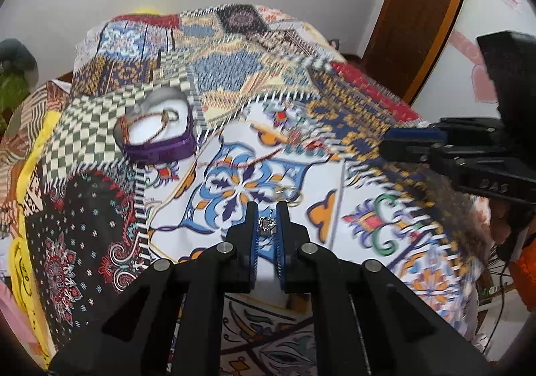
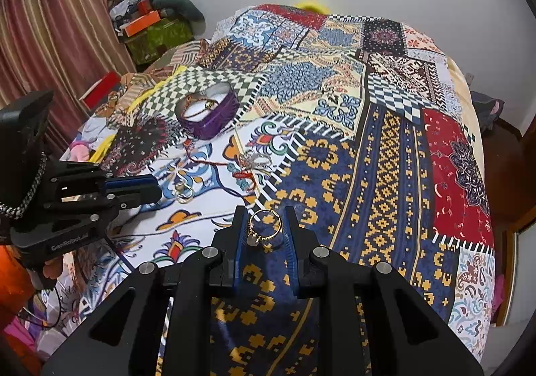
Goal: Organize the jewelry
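My left gripper (image 1: 267, 210) is shut on a small silver ring (image 1: 267, 225), held just above the patchwork bedspread (image 1: 335, 175). A pair of linked gold and silver rings (image 1: 289, 196) lies on the cloth just past its fingertips. Far left, an open purple heart-shaped box (image 1: 160, 145) with a white lining holds a red cord and a ring. My right gripper (image 2: 264, 213) is shut on a gold ring (image 2: 264, 225) over the blue-and-yellow patch. In the right wrist view the left gripper (image 2: 155, 188) reaches in from the left, with the purple box (image 2: 214, 120) behind it.
A silver ornate piece (image 2: 258, 160) and a red cord (image 2: 246, 175) lie on the bedspread between the box and my right gripper. Striped curtains (image 2: 50, 24) and a cluttered green stand (image 2: 157, 34) are at the far left. A wooden door (image 1: 422, 7) stands at the right.
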{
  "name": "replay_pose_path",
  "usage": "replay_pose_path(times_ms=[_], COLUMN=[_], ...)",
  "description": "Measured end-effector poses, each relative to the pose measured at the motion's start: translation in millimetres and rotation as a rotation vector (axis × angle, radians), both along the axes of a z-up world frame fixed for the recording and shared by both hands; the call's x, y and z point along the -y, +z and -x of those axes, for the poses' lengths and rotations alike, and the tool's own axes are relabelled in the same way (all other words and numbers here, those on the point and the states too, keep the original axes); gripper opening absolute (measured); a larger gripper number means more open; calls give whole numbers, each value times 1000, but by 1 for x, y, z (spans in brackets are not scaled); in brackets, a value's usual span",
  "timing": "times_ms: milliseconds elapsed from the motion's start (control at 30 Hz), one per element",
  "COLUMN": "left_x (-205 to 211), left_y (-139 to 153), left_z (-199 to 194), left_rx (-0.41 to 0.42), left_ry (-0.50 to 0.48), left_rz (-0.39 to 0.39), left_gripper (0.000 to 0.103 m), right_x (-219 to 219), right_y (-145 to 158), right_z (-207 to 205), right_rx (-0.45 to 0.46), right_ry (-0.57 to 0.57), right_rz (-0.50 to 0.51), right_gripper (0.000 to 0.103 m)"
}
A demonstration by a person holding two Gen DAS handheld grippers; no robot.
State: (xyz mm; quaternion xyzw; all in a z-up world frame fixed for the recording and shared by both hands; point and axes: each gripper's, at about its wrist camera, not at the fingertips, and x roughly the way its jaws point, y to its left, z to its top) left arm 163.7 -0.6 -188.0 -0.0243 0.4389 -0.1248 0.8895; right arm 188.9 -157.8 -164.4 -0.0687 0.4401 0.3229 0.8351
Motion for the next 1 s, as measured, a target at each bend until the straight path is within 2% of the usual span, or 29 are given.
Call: replay_pose_path(times_ms=[167, 400, 533, 600, 733, 867, 1000], left_x=[0, -2, -7, -5, -11, -21, -28], left_y=[37, 65, 53, 33, 2, 2, 11], left_z=[12, 18, 16, 10, 8, 17, 24], left_rx=[92, 167, 122, 54, -48, -39, -6], left_ry=[-20, -6, -6, 0, 15, 32, 52], left_rz=[53, 45, 68, 30, 27, 42, 22], left_gripper=[8, 8, 8, 8, 8, 8, 8], right_x=[-2, -6, -9, -12, -17, -21, -25], right_y=[9, 18, 22, 22, 20, 18, 14], right_z=[2, 7, 7, 7, 7, 6, 1], right_rx=[17, 36, 43, 43, 41, 39, 26], right_ry=[-3, 2, 6, 10, 23, 33, 32], right_rz=[-20, -39, -55, -55, -46, -38, -42], right_gripper=[19, 19, 19, 19, 19, 19, 19])
